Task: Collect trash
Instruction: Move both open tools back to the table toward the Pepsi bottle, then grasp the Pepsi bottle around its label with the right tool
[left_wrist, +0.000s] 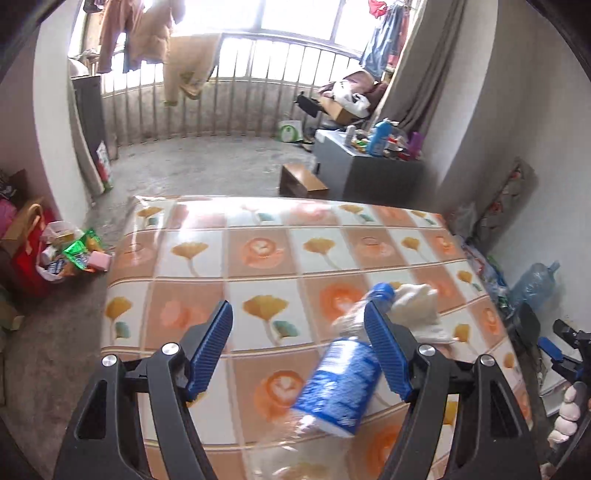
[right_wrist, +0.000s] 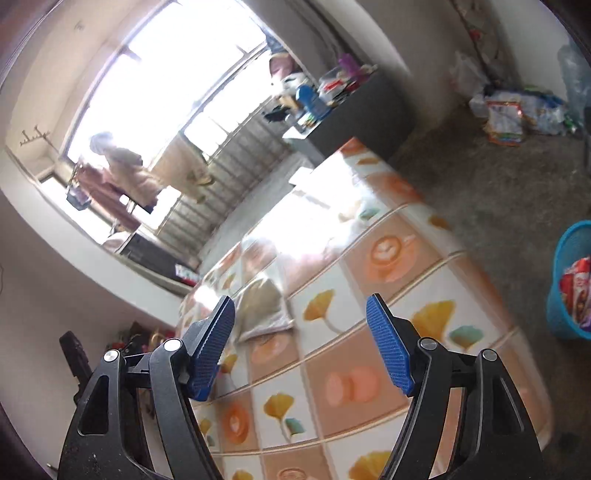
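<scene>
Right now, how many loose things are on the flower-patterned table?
2: a blue-labelled plastic bottle nearest the left wrist camera, and a crumpled white cloth just beyond it. More may be hidden.

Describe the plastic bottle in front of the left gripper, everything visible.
The plastic bottle is clear, looks crumpled, and has a blue-and-white label and a blue cap. It lies tilted on the patterned tablecloth, cap pointing away towards a white cloth beside it. Motion-blurred, it sits by the left gripper's right finger; contact cannot be told.
</scene>
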